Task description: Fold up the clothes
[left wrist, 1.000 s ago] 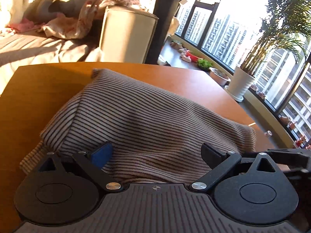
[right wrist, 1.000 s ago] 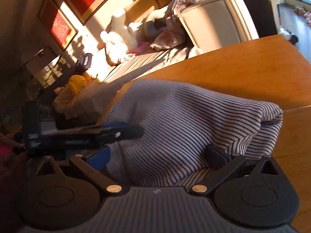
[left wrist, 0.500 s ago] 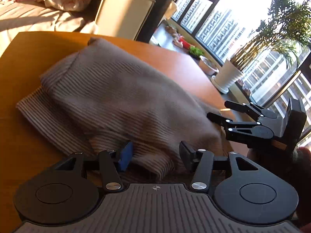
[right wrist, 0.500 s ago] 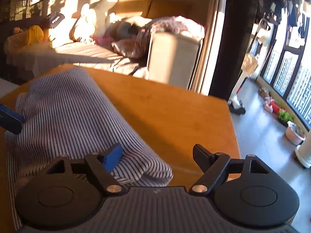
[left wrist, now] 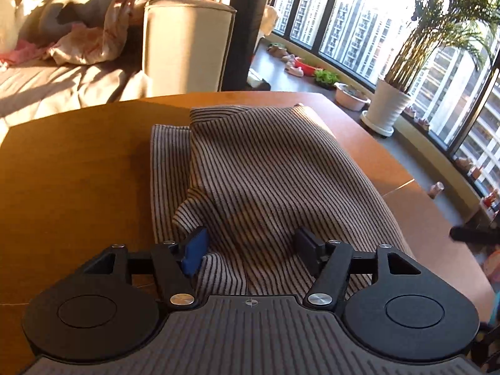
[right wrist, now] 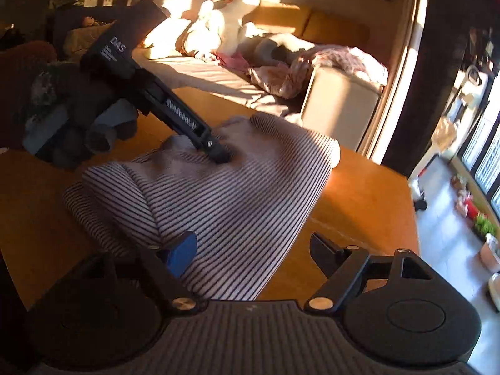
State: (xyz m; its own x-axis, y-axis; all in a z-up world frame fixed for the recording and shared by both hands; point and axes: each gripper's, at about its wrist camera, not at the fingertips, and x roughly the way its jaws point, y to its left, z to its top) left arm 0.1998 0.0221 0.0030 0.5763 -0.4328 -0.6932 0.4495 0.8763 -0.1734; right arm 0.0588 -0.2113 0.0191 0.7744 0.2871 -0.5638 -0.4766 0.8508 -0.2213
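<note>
Two tongs, both with jaws apart, hold nothing: your left tongs [left wrist: 250, 243] rest on the folded striped garment [left wrist: 265, 168] on the desk [left wrist: 78, 172], your right tongs [right wrist: 253, 250] straddle its edge. Folding looks nearly done; next, probably press it flat.

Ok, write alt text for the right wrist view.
A folded striped garment lies on a wooden table. The left hand-held gripper presses its far end; the open right hand-held gripper straddles its near edge. A sunlit sofa sits behind.
</note>
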